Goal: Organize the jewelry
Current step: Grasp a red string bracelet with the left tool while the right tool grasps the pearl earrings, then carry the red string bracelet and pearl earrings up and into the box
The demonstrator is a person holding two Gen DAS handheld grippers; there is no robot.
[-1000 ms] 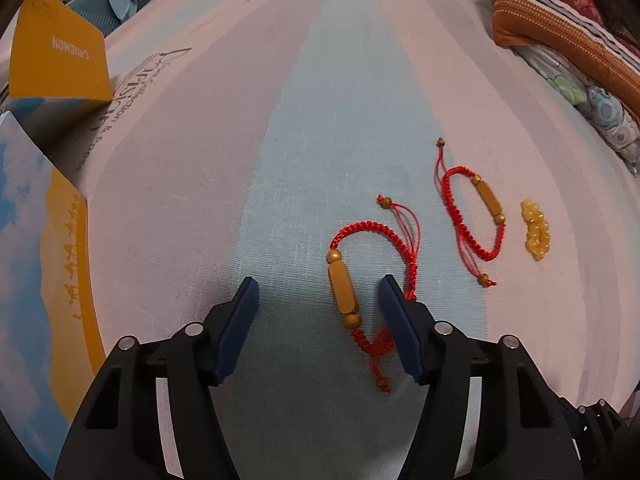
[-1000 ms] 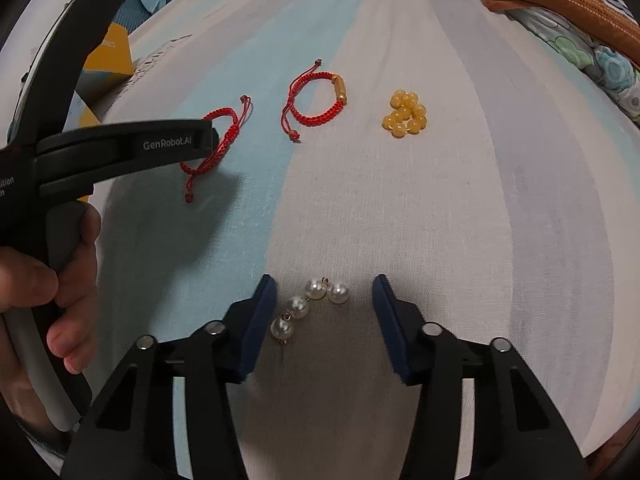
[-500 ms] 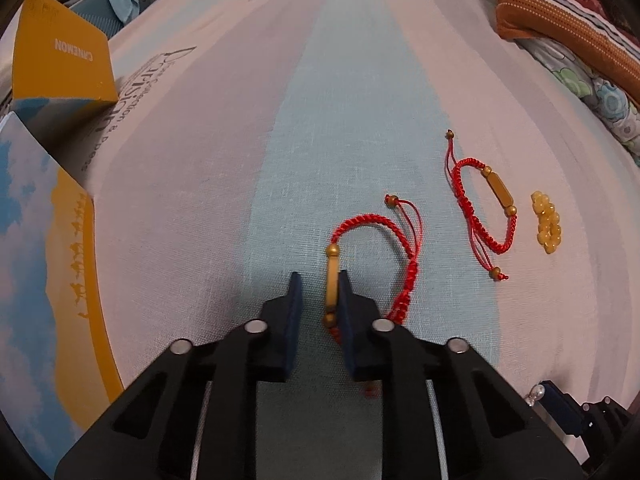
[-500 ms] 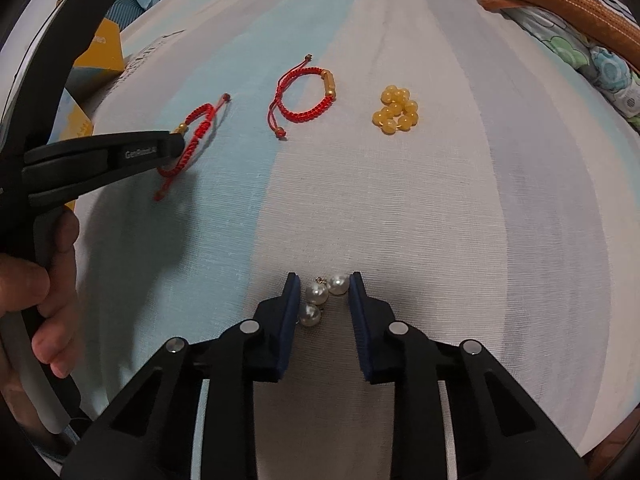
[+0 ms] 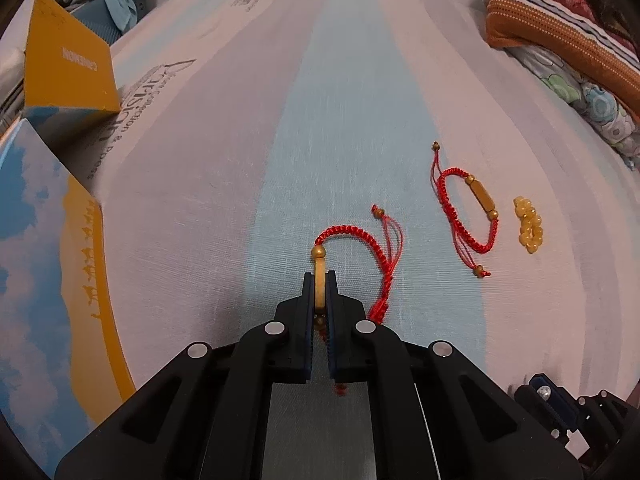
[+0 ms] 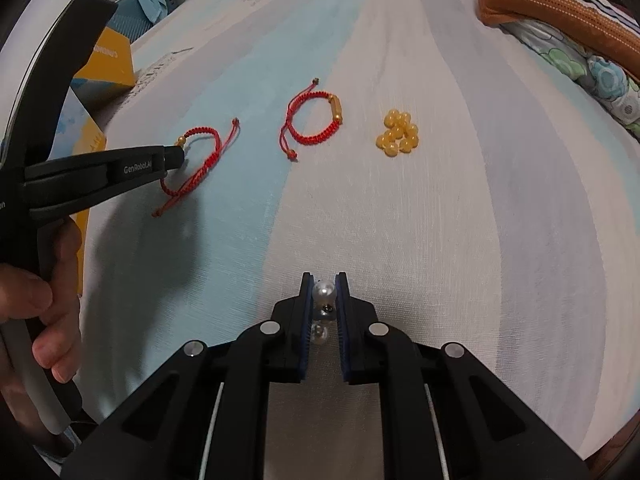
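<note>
My left gripper [image 5: 319,280] is shut on the gold bar bead of a red cord bracelet [image 5: 374,248], whose cord trails to the right on the striped sheet; from the right wrist view the same gripper [image 6: 178,156] and bracelet [image 6: 204,164] show at the left. My right gripper [image 6: 324,282] is shut on the pearl earrings [image 6: 323,292], with more pearls hidden between the pads. A second red bracelet [image 5: 468,208] [image 6: 316,122] and a yellow bead bracelet [image 5: 529,226] [image 6: 398,134] lie loose farther right.
A yellow and blue box [image 5: 66,72] and a blue-sky printed box [image 5: 44,272] stand at the left. Folded striped and floral bedding [image 5: 560,40] lies at the far right. A person's hand [image 6: 36,292] holds the left gripper handle.
Both grippers closed from wide open: the left onto the red bracelet's gold bead, the right onto the pearl earrings.
</note>
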